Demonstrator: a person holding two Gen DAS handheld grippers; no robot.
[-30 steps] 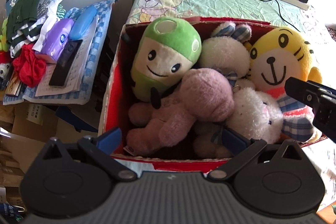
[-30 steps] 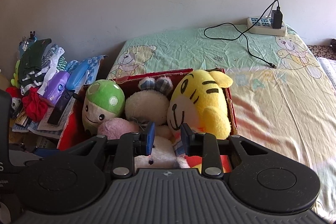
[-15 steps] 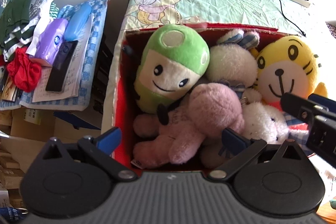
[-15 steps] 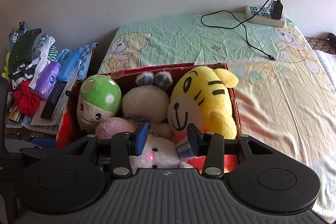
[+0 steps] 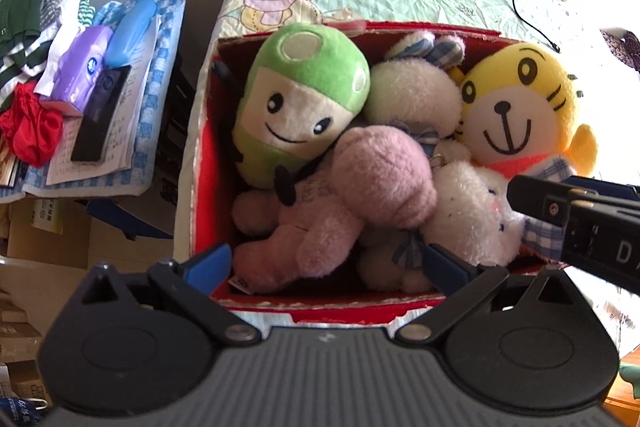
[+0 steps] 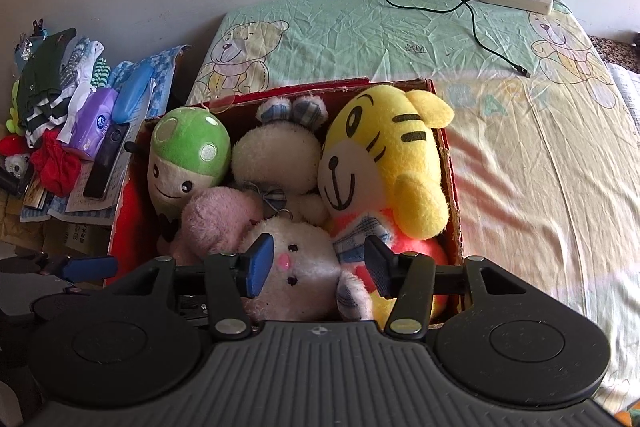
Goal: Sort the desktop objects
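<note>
The right gripper [image 6: 318,265] is hovering with its jaws partly spread around the white bunny plush [image 6: 298,277] in the red box [image 6: 451,179] on the bed, contact unclear, while the left gripper [image 5: 326,263] is hanging wide open over the pink plush [image 5: 340,207], whose face is hidden.

I see a red box [image 5: 200,163] packed full of soft toys. A green mushroom doll [image 5: 298,99] leans at 10 o'clock, a yellow tiger [image 5: 516,107] at 2 o'clock, a pink plush [image 5: 344,203] lies in the middle, and a white bunny [image 5: 472,215] sits at 4 o'clock.
</note>
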